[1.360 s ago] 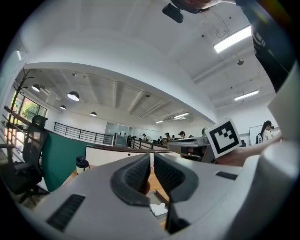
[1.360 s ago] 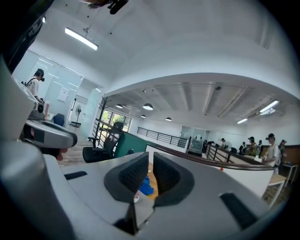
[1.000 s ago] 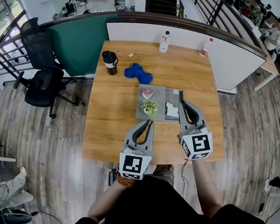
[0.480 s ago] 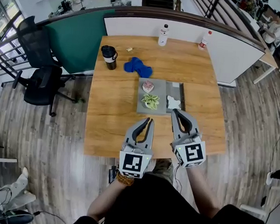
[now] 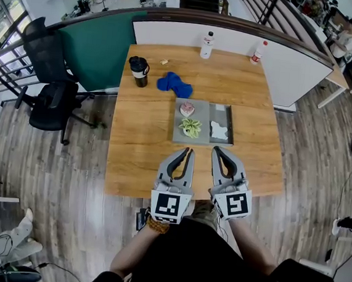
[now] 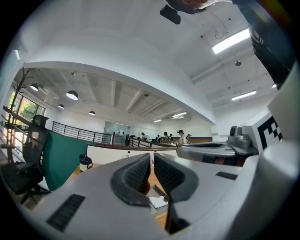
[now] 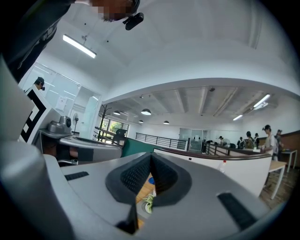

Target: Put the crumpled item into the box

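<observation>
- Head view: crumpled paper (image 5: pixel 218 131) lay in the right compartment of the box (image 5: pixel 219 112) on the counter (image 5: pixel 139 140). The left tool (image 5: pixel 188 151) and right tool (image 5: pixel 215 150) hung at the near edge, apart from the box.
- Left gripper view: left tool (image 6: pixel 152 157) jaws nearly together, empty.
- Right gripper view: right tool (image 7: pixel 150 157) jaws together, empty.
- Risk: task looked done, but a careless reach could bump the box and spill the light paper.

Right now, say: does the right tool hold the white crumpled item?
No, the white crumpled item lies in the grey box.
</observation>
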The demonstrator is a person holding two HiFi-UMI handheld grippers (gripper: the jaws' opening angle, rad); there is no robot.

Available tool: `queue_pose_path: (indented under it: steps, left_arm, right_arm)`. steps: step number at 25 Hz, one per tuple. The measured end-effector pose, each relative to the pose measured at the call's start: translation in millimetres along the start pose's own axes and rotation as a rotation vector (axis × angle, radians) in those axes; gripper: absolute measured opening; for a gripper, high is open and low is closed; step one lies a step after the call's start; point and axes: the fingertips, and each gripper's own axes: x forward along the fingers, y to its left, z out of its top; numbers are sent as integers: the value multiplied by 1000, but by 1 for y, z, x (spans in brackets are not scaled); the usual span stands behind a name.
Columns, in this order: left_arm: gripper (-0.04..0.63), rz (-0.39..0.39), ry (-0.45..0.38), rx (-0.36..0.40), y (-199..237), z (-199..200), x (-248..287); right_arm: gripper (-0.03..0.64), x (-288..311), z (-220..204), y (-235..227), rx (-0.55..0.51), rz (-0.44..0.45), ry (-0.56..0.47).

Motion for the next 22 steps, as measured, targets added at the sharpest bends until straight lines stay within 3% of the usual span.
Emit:
queue_pose_path:
  steps: [8,15,22]
  left_arm:
    - [41,0,-9,2,-1,3,3]
    - [41,-23,-18,73,-9,4,2]
    - [41,-14,-4,58,-7,-1,-2]
  right_arm:
    - [6,-1,5,9,1,16,-9]
    - [8,0,2,8,11,7,-2]
    - [8,-3,-11,10,29,24,35]
